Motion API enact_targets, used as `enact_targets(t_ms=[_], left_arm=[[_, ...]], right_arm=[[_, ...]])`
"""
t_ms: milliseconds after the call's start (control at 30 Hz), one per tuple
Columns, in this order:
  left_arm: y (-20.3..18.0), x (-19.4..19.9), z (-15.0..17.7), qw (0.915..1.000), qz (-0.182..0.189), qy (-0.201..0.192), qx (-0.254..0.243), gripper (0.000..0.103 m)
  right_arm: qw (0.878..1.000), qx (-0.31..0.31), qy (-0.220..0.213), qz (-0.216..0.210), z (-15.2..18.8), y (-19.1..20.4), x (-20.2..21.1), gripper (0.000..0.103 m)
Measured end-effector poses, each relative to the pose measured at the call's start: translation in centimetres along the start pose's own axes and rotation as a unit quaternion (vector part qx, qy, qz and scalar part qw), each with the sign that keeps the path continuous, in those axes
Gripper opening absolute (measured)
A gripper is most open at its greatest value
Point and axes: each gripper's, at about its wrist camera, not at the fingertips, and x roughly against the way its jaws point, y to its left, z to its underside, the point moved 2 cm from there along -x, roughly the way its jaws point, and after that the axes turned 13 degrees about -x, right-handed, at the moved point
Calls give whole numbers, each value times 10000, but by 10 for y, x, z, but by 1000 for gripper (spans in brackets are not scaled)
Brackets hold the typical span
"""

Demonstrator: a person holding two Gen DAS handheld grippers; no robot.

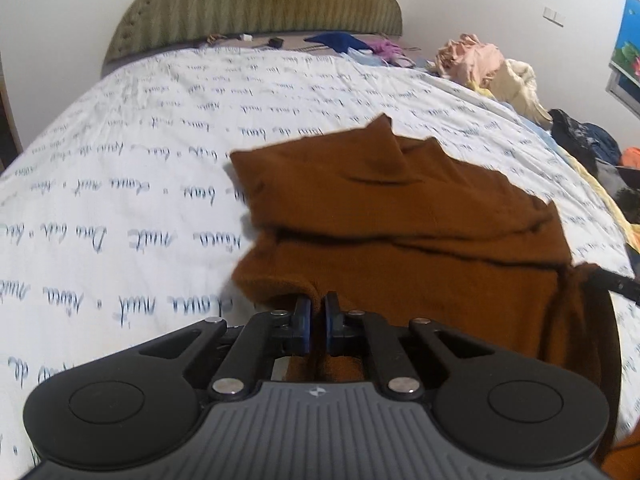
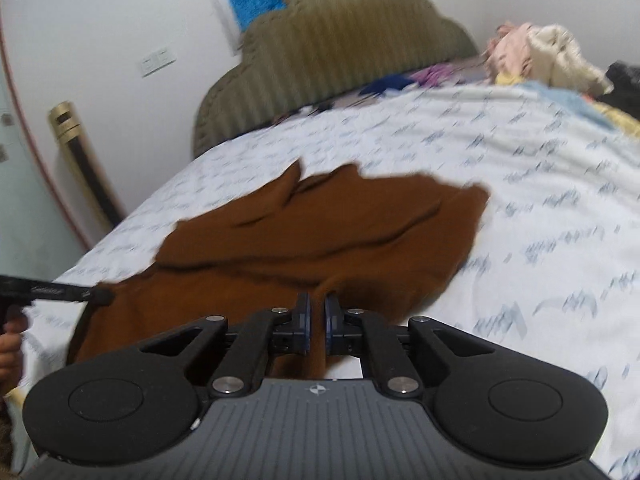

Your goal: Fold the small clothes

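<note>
With the brown garment (image 1: 400, 216) spread out on the script-printed bedsheet (image 1: 120, 160) directly ahead of both sets of jaws, the left gripper (image 1: 316, 312) is pinched tight on a bunched fold at the cloth's near edge, and brown fabric runs down between its blue pads. Over on the other side the right gripper (image 2: 317, 312) is clamped the same way on the near edge, a ridge of cloth rising right into its closed jaws. Beyond the jaws stands the olive headboard (image 1: 260, 4), with a heap of loose clothes (image 1: 492, 68) far off to the right.
</note>
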Motion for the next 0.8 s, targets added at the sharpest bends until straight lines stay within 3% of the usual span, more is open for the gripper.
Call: enact_targets(t_ms=[100, 233, 267, 300, 367, 467, 667, 800], left_arm=[[2, -14, -8, 9990, -433, 69, -94, 3], [6, -27, -5, 9991, -300, 286, -23, 3], [7, -27, -2, 9993, -256, 273, -11, 3], [8, -24, 1, 9995, -227, 235, -5, 3], [9, -21, 9, 9996, -147, 234, -52, 4], [13, -15, 23, 9996, -48, 274, -103, 5], [24, -3, 51, 9990, 156, 411, 67, 5], [28, 7, 70, 9980, 406, 450, 165, 5]], right_arm=[[9992, 118, -172, 330, -13, -7, -13, 10], [9993, -178, -61, 327, -16, -19, -20, 14], [9991, -352, 20, 244, -14, -23, -18, 31], [9984, -531, 112, 155, -11, -30, -16, 59], [9974, -711, 106, 51, -1, -37, -5, 85], [9974, -624, 336, 114, 19, -44, 11, 85], [9897, -547, 1283, -323, 61, -47, 28, 85], [9880, -457, 1424, -377, 77, -40, 40, 84]])
